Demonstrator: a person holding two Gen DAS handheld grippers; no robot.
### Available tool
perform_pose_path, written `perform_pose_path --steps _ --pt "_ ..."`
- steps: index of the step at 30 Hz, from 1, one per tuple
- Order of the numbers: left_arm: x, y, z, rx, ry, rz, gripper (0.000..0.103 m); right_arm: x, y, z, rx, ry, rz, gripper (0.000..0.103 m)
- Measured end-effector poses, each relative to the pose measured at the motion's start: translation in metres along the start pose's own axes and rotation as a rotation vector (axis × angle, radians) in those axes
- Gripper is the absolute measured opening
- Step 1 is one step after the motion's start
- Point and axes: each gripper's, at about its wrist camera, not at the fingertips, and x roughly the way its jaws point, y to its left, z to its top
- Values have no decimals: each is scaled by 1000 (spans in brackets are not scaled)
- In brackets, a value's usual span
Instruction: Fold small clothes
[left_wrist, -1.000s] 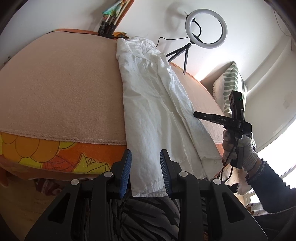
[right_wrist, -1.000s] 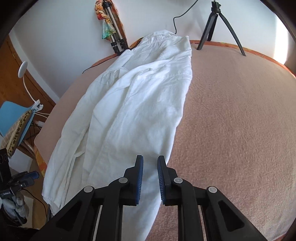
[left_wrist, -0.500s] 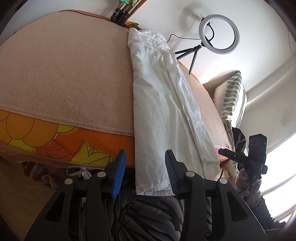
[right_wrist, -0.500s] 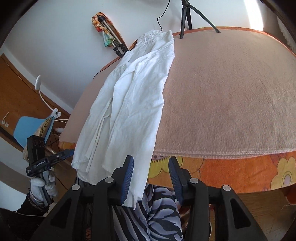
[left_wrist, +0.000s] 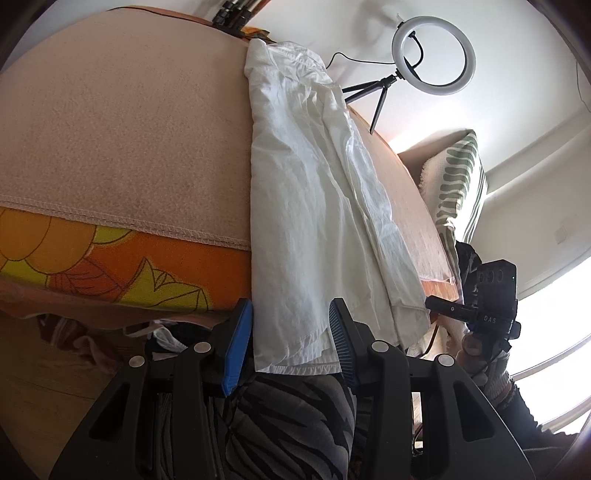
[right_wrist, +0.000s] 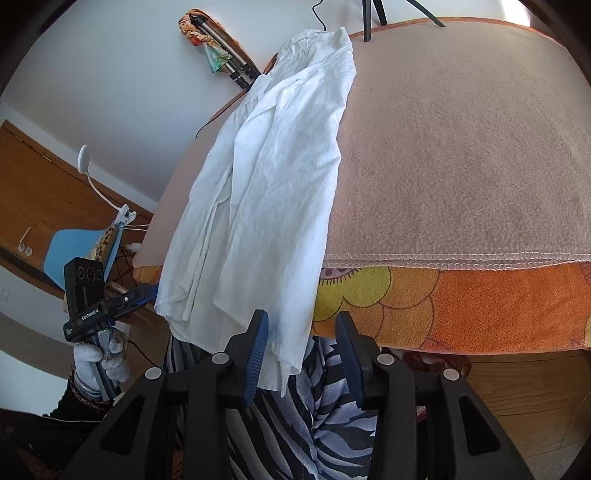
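Observation:
A white shirt (left_wrist: 306, 192), folded lengthwise into a long strip, lies on the pink blanket (left_wrist: 122, 129). Its hem hangs over the bed's near edge. My left gripper (left_wrist: 291, 325) is open with the hanging hem loose between its blue pads. My right gripper (right_wrist: 301, 328) is also open below the bed's edge. The other hem corner of the white shirt (right_wrist: 273, 192) dangles between its jaws, and neither pad presses on it. Each gripper shows in the other's view, held in a gloved hand: the right gripper (left_wrist: 436, 305) and the left gripper (right_wrist: 146, 293).
An orange floral sheet (left_wrist: 92, 258) shows under the blanket's stitched edge. A ring light (left_wrist: 432, 55) on a small tripod stands at the bed's far end, beside a green-patterned pillow (left_wrist: 458, 184). The person's zebra-striped trousers (right_wrist: 295, 424) are just below the grippers. A blue chair (right_wrist: 77, 247) stands left.
Both pairs of jaws stand wider than a second ago. The right gripper drew back from over the shirt on the blanket to below the bed's near edge. The left gripper tilted slightly.

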Motion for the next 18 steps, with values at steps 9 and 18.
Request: perform_pose_path --steps 9,18 --pt "19 12 -4 -100 75 -100 37 20 3 -2 21 96 81 37" --pt "4 2 5 -111 38 -178 9 14 3 3 77 67 204 8"
